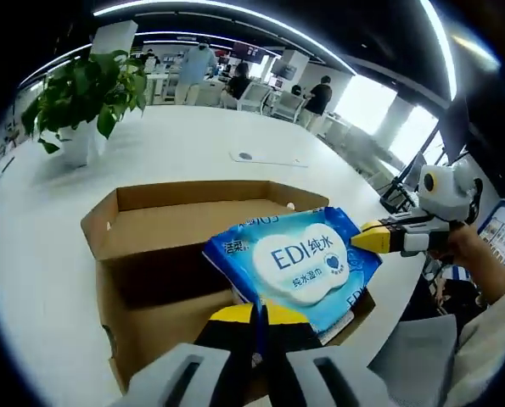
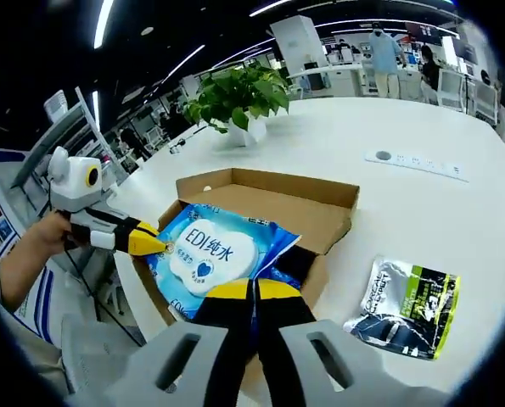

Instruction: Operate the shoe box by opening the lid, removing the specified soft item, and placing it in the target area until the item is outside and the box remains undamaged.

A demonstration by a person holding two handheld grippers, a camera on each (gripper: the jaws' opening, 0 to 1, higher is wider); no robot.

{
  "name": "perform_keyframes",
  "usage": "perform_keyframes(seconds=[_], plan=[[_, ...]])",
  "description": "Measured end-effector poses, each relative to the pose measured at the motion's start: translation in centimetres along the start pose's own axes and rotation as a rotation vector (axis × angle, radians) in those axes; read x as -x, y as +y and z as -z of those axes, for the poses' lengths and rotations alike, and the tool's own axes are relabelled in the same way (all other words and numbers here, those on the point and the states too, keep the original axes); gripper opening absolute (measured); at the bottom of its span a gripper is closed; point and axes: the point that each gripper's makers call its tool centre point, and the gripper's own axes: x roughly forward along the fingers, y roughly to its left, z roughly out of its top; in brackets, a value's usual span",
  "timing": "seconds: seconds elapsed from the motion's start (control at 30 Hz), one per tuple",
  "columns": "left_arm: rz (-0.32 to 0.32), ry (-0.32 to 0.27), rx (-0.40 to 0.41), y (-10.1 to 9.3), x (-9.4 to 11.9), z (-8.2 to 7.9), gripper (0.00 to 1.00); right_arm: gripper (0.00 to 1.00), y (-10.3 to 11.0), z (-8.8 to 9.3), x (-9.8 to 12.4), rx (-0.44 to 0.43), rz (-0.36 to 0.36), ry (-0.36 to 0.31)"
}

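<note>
Two claws work one wet-wipe pack (image 1: 293, 264) over the open shoe box (image 1: 142, 227): left claw (image 1: 260, 312) and right claw (image 2: 253, 292) both clamp its edges. We lift evenly toward twelve o'clock, clearing the cardboard walls.

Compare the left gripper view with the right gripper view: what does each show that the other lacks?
Left gripper view alone: the left hand-held gripper, jaws together at the pack's near edge.

Right gripper view alone: a silver, black and green foil pouch lying on the white table beside the box, and the right hand-held gripper, jaws together at the pack's edge.

Both: the open brown cardboard shoe box, the blue and white soft wet-wipe pack at its opening, the green potted plant, and a flat white rectangular panel on the table.
</note>
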Motion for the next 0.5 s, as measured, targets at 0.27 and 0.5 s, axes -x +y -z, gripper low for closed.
perform_keyframes(seconds=[0.27,0.5], plan=[[0.022,-0.009,-0.012,-2.1,-1.0,-1.5,0.01,0.00,-1.8,-0.7,1.8,-0.030,0.027,-0.028],[0.036,-0.018,-0.022,-3.7,-2.0,-2.6,0.01,0.00,-3.5,-1.1,3.1,-0.046,0.054,-0.041]])
